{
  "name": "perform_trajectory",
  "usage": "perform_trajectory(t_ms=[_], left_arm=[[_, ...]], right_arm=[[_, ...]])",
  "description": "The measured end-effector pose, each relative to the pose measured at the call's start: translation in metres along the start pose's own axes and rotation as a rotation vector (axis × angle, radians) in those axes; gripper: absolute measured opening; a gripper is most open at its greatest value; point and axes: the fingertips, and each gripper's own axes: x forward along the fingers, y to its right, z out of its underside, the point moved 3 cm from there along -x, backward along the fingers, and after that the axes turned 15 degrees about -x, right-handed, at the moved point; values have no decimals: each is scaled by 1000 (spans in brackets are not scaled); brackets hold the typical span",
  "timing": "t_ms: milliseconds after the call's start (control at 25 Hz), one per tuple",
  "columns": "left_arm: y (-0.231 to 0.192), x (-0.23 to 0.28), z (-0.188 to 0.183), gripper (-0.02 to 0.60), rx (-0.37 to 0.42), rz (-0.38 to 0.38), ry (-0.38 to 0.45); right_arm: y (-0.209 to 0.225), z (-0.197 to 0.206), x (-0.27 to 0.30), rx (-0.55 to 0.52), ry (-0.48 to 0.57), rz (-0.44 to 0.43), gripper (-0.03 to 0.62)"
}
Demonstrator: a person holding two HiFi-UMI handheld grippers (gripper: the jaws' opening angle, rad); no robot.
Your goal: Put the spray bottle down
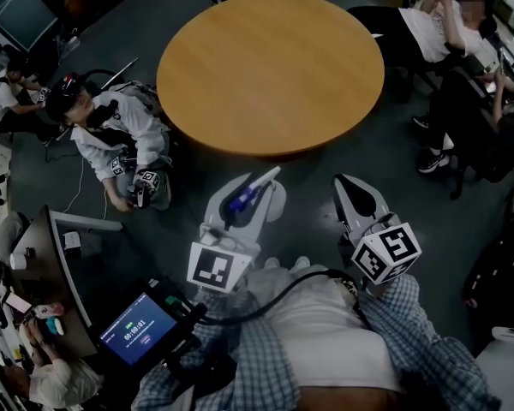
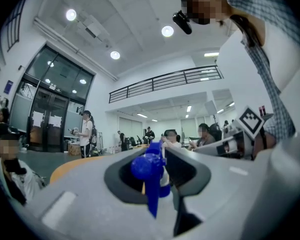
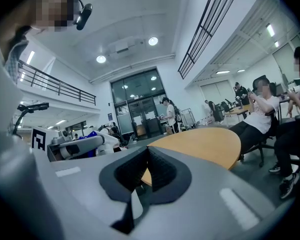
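Note:
In the head view my left gripper [image 1: 255, 188] is shut on the spray bottle [image 1: 242, 199], whose blue spray head shows between the white jaws. The left gripper view shows that blue head [image 2: 149, 170] clamped between the dark pads, and the bottle's body is hidden. My right gripper [image 1: 344, 183] is held beside it, shut with nothing in it; its pad tips meet in the right gripper view [image 3: 147, 150]. Both grippers point roughly level toward the round wooden table [image 1: 274, 67], just short of its near edge.
A person crouches on the floor [image 1: 120, 131] left of the table with another gripper. Seated people [image 1: 445, 32] are at the far right. A tablet with a timer [image 1: 137, 328] and a cable hang at my waist. A cluttered desk [image 1: 43, 255] stands at the left.

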Motion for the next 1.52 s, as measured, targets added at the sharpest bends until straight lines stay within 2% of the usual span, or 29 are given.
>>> perform_trajectory(t_ms=[200, 360, 640, 760, 920, 1160, 1520], left_arm=[[-5, -3, -4, 106, -6, -59, 29], [-11, 5, -5, 106, -3, -61, 32], [-39, 45, -5, 106, -41, -38, 42], [-63, 61, -3, 106, -38, -12, 19], [-73, 81, -2, 106, -31, 27, -13], [-129, 126, -19, 106, -36, 67, -12], [-174, 174, -30, 106, -24, 74, -8]], right_arm=[[4, 4, -6, 4, -7, -18, 5], [10, 13, -4, 17, -16, -6, 5], [36, 14, 34, 12, -18, 16, 5], [46, 9, 65, 17, -15, 30, 6], [57, 3, 87, 17, -15, 36, 6], [74, 2, 156, 18, -50, 57, 6], [86, -1, 197, 1, -103, 64, 6]])
